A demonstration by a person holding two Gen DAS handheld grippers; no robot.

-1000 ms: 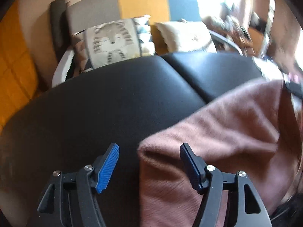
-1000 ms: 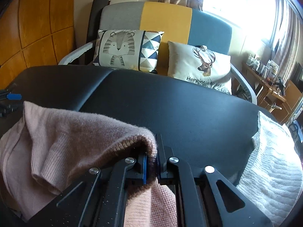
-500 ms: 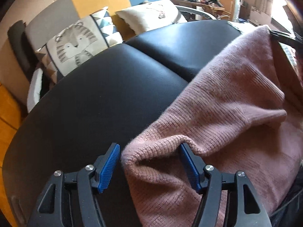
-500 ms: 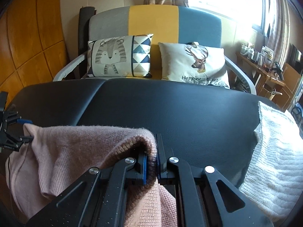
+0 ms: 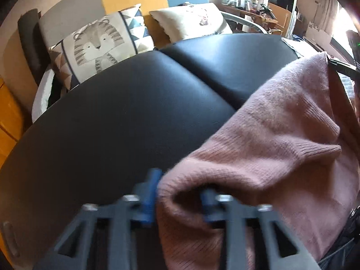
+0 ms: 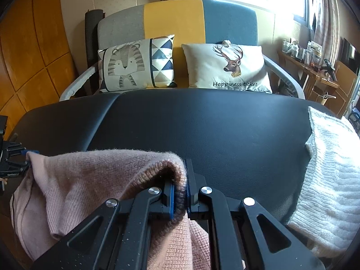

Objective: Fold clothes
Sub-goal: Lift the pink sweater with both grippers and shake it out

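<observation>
A pink knit sweater lies bunched over the right part of a black padded table. My left gripper is blurred and its jaws are closing, the blue pads pinching a rolled edge of the sweater at its near left corner. In the right wrist view my right gripper is shut on another folded edge of the pink sweater, which is held a little above the table. The left gripper shows there at the far left, on the sweater's corner.
A white knit garment lies on the table's right end. Behind the table stands a grey, yellow and blue sofa with a tiger cushion and a deer cushion. A cluttered wooden shelf is at the right.
The left gripper's jaws have come together on the sweater's rolled edge, which earlier sat loose between wide-open pads. The left wrist view has rolled and shifted. The right gripper keeps its grip.
</observation>
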